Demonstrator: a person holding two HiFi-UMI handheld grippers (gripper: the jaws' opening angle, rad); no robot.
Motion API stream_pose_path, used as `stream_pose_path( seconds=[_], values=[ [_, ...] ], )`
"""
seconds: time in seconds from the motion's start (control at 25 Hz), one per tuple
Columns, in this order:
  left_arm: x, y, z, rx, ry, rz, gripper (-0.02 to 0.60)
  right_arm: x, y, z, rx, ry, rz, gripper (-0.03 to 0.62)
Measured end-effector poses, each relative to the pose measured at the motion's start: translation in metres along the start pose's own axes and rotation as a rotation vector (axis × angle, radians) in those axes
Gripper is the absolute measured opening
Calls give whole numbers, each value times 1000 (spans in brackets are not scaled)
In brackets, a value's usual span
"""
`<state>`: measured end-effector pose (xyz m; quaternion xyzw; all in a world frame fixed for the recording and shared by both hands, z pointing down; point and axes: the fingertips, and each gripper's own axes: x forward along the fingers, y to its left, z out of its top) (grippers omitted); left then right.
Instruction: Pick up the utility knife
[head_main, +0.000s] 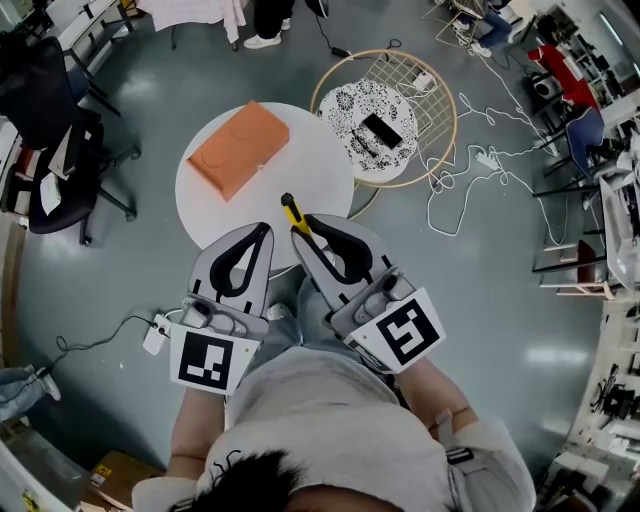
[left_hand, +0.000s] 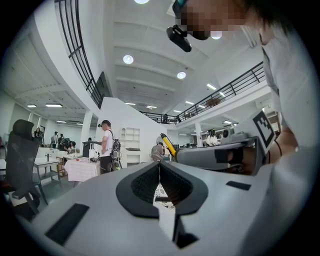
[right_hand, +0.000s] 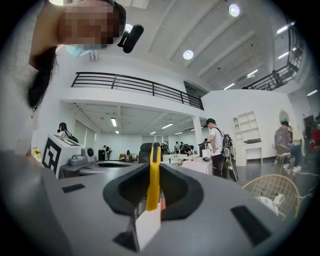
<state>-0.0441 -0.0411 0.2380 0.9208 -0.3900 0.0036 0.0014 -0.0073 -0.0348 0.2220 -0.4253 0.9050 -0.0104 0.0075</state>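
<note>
A yellow utility knife sticks out of my right gripper, which is shut on it and held above the near edge of the white round table. In the right gripper view the yellow handle stands between the black pads, pointing away from the camera. My left gripper hangs just to the left of the right one, its jaws shut on nothing. The left gripper view, looking along that gripper, shows the knife and the right gripper beside it.
An orange flat box lies on the table's far left. Behind the table stands a round wire basket table with a patterned disc and a black phone. White cables trail on the floor. An office chair stands left.
</note>
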Motion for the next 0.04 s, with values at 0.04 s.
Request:
stream_pose_path(
  seconds=[0.04],
  values=[
    [-1,0,0,-1,-1,0,11,0,1,0,-1,0,1,66]
  ],
)
